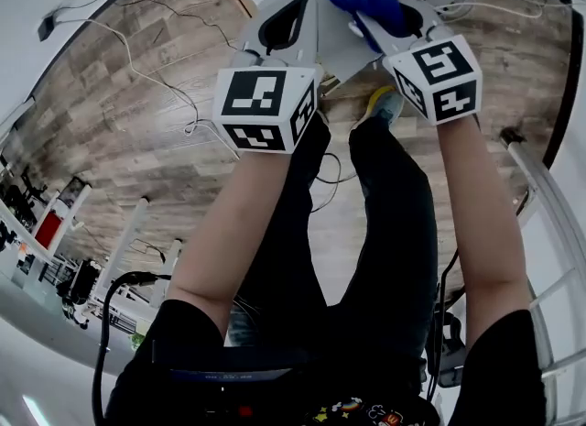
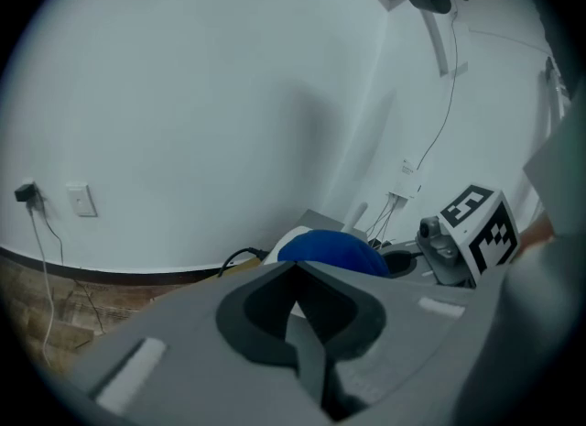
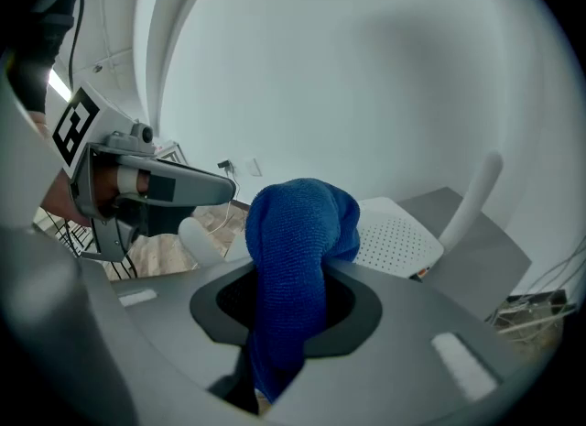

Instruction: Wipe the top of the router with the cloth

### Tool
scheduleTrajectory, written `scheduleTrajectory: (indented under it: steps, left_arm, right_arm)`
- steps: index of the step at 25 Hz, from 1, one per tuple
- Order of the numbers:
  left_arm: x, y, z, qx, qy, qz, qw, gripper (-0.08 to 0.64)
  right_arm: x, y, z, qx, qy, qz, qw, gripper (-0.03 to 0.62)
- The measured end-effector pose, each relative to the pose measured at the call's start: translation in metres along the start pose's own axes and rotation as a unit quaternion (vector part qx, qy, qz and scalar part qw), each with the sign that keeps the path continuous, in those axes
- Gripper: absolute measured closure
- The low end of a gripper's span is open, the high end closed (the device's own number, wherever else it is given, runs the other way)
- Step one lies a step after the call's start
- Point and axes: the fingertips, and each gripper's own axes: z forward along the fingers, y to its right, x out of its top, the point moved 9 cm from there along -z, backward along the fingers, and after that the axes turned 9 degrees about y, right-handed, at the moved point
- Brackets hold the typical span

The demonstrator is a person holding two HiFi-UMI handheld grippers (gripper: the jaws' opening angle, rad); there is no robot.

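Right gripper view: cloth (image 3: 293,259) between jaws

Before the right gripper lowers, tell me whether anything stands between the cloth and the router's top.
Nothing visible does. The cloth, clamped in the right gripper, sits just short of the router, whose white perforated top lies bare. An antenna rises at its right side, not across the path.

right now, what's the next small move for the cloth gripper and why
Probably ease the right gripper forward until the blue cloth meets the perforated top of the router: the cloth is clamped and ready, but seems just short of the router.
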Motion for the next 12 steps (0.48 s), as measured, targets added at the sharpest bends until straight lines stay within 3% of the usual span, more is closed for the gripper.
scheduleTrajectory:
  steps: [7,12]
  left_arm:
    - [0.003,0.002,0.007,0.034,-0.006,-0.007,0.9994,0.56]
    - [0.01,0.002,0.014,0.033,-0.007,-0.009,0.9994,0.56]
  right_arm:
    - [-0.017,0.026,-0.029,-0.033,-0.021,0.011,0.999,0.474]
    - [-0.009,0.057,-0.032,-0.061,-0.023,0.012,0.998,0.474]
